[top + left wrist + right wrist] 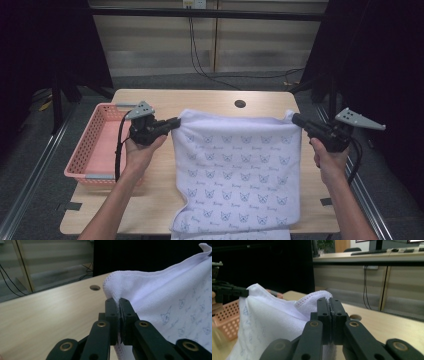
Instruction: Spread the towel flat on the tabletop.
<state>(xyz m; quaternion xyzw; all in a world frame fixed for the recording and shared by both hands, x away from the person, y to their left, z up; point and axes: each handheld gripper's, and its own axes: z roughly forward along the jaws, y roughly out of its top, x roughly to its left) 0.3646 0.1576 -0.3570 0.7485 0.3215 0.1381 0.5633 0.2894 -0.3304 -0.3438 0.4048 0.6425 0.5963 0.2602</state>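
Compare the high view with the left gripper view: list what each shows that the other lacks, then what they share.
High view alone: the pink basket at the table's left, both forearms, the right tongs pinching the towel's far right corner, and the towel's near end hanging over the table's near edge.
Left gripper view alone: the left tongs seen close, shut on the hem.
Shared: the white printed towel, the wooden table and its round hole.

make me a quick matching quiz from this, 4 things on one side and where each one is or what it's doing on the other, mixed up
Things:
1. towel
2. basket
3. left gripper
4. right gripper

States or places:
A. pink, at the table's left edge
B. shut on the towel's far right corner
C. white with a small print, held up by its two far corners
D. shut on the towel's far left corner

Pairs: 1-C, 2-A, 3-D, 4-B
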